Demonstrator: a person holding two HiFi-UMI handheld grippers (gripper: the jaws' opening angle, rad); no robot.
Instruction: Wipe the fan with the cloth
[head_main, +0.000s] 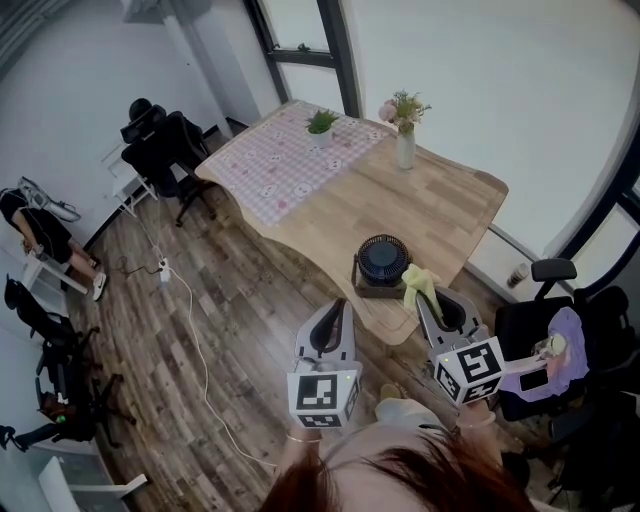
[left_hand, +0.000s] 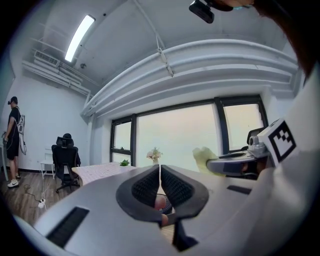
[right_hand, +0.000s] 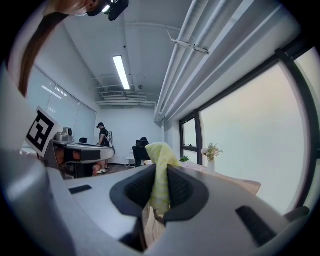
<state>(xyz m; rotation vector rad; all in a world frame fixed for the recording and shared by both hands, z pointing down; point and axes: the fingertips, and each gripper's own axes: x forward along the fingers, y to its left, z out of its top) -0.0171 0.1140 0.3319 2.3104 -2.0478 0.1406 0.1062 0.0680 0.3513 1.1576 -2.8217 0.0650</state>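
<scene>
Right gripper (head_main: 436, 300) is pinching the limp, light cloth (right_hand: 160, 162) by 1 fold; left gripper (left_hand: 160, 175) is hovering, jaws pressed together, facing the fan (head_main: 382, 260).

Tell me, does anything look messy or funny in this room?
Nothing is spilled or broken. One oddity: a white cord trails loose across the floor from a power strip, easy to trip on. The fan stands upright near the table edge, and the cloth is pinched in the right gripper.
</scene>
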